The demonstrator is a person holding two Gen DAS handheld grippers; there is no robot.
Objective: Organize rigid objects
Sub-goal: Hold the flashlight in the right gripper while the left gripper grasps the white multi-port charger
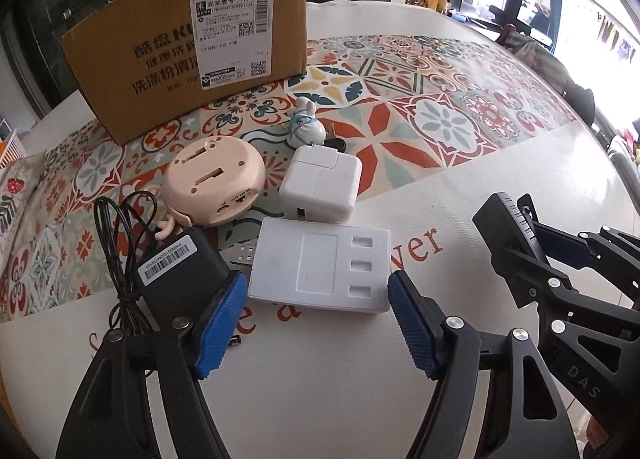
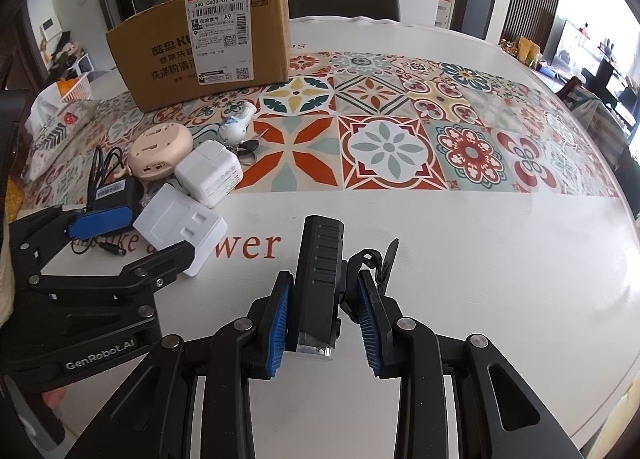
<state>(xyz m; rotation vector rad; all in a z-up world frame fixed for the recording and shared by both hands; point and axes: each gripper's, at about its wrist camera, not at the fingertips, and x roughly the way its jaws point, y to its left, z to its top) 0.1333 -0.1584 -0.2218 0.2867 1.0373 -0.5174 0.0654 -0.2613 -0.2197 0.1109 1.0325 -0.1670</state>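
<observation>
The left gripper point(image 1: 318, 323) has its blue-padded fingers point(image 1: 219, 325) on either side of a white power adapter point(image 1: 320, 265), a flat rectangular block with a raised square panel and three slots along its right edge. It lies on the near white part of the desk point(image 1: 500, 163), and the pads sit right at its near corners; whether they press on it cannot be told.

A grey USB plug point(image 1: 241, 253) pokes out at the adapter's left. Left of that lies a black adapter point(image 1: 180, 267) with a barcode sticker and a coiled black cable point(image 1: 116, 243). Just beyond are a white cube charger point(image 1: 320, 183) and a round peach-coloured device point(image 1: 216, 183), then a small white and blue figurine point(image 1: 306, 121), and farthest a cardboard box point(image 1: 192, 47) with a shipping label.

The right gripper point(image 2: 322, 319) is clamped narrowly on a black ribbed bike light point(image 2: 318, 279), a long block with a clear lens at the near end, held above the white desk, well right of the pile.
</observation>
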